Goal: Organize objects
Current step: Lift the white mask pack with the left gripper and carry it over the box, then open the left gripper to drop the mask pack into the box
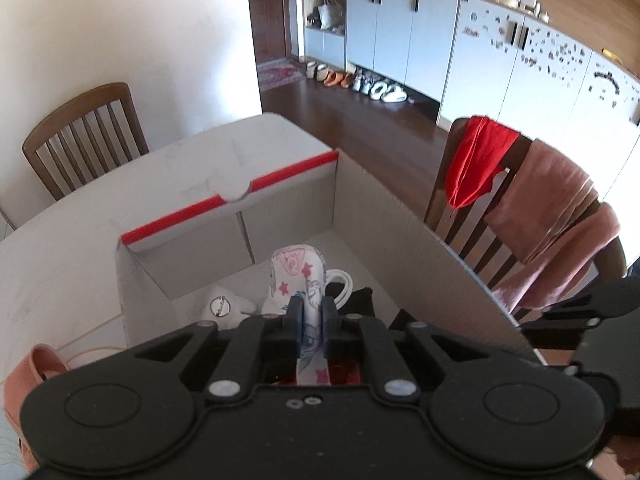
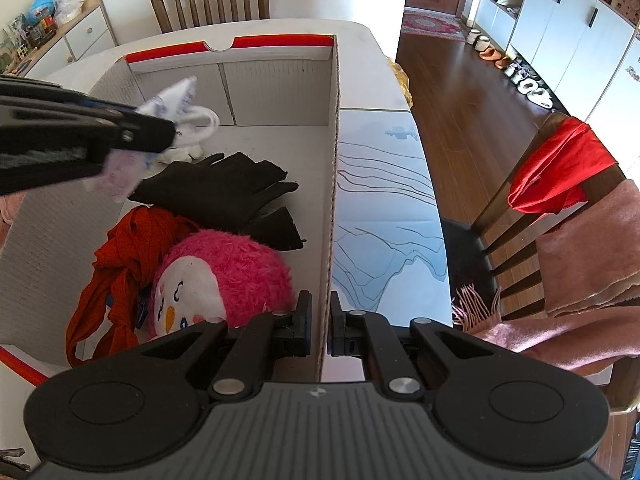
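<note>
Right wrist: one box (image 2: 332, 160), one plush (image 2: 224, 276), two tongs (image 2: 319, 322).

no text or label is legible on anything here.

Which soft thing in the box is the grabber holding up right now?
The white printed cloth with pink stars. The left gripper pinches it above the box, while the black gloves, orange scarf and pink plush lie on the bottom.
</note>
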Action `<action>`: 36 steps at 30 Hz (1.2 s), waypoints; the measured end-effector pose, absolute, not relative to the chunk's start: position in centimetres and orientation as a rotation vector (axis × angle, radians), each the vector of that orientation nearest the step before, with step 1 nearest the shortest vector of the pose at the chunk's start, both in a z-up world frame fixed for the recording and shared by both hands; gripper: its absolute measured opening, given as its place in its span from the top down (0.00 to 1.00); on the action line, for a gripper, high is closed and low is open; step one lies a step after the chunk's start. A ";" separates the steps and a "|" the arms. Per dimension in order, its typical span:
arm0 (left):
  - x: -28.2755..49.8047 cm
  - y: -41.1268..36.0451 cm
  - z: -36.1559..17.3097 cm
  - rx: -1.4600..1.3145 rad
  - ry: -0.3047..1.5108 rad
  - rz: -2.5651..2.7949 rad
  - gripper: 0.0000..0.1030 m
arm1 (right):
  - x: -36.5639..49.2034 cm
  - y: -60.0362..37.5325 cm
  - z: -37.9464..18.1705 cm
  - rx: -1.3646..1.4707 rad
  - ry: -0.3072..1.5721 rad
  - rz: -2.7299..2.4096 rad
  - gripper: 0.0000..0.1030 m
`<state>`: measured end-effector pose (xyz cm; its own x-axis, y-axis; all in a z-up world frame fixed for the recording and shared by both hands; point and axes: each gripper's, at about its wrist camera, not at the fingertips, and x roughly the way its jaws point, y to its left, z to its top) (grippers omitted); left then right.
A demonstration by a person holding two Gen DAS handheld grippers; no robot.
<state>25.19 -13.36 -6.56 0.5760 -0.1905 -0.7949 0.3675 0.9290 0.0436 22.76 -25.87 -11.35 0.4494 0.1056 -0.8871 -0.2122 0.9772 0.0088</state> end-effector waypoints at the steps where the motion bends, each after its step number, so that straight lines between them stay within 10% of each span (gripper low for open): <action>1: 25.4 -13.4 -6.8 0.215 0.909 -0.328 0.89 | 22.8 -25.9 -11.4 -0.107 1.088 0.198 0.94; 36: 24.7 -10.2 -6.7 0.129 0.926 -0.273 0.37 | 22.4 -26.3 -11.6 -0.108 1.097 0.200 0.94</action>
